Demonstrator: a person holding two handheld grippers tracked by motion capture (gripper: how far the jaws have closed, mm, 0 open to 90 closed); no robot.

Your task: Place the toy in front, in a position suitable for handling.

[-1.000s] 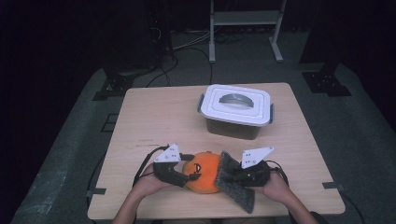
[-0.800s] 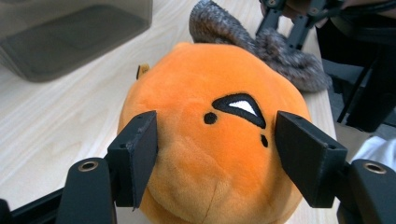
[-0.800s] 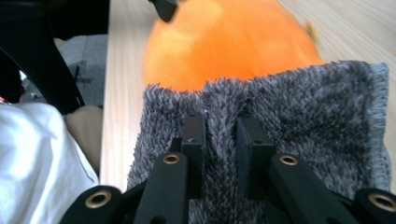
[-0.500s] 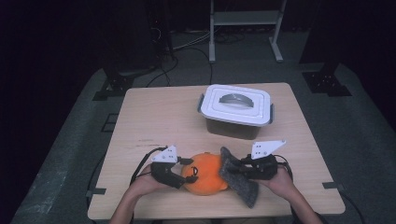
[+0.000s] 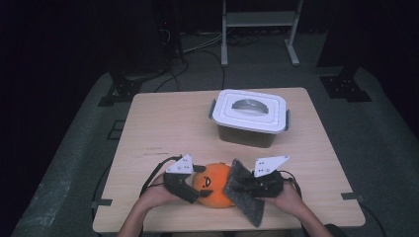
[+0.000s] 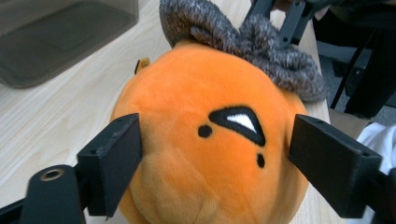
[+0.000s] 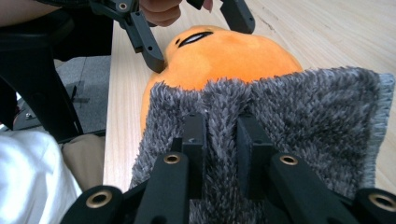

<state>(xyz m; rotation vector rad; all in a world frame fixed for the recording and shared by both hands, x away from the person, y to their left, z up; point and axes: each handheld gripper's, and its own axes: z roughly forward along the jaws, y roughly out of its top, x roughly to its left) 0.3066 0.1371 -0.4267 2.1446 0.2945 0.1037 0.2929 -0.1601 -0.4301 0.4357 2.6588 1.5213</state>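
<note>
Left tongs point(image 6: 215, 154) clamped on orange plush toy point(image 5: 215, 184), right tongs point(image 7: 222, 140) pinching grey fuzzy cloth point(image 7: 289, 116) draped against it, on bench point(image 5: 168, 123)

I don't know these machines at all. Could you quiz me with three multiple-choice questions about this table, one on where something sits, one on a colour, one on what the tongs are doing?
1. Where does the lidded box stand?
A. far side of the table
B. on the floor
C. between the hands

2. What colour is the round plush toy?
A. green
B. orange
C. white

3. What are the right tongs doing?
A. hanging open over the box
B. lying loose on the table
C. pinching the grey fuzzy cloth

Answers: 1 A, the high view shows it beyond the toy. 2 B, orange with a dark stitched face. 3 C, the jaws close on a fold of cloth draped against the toy, while the left tongs straddle the toy.
</note>
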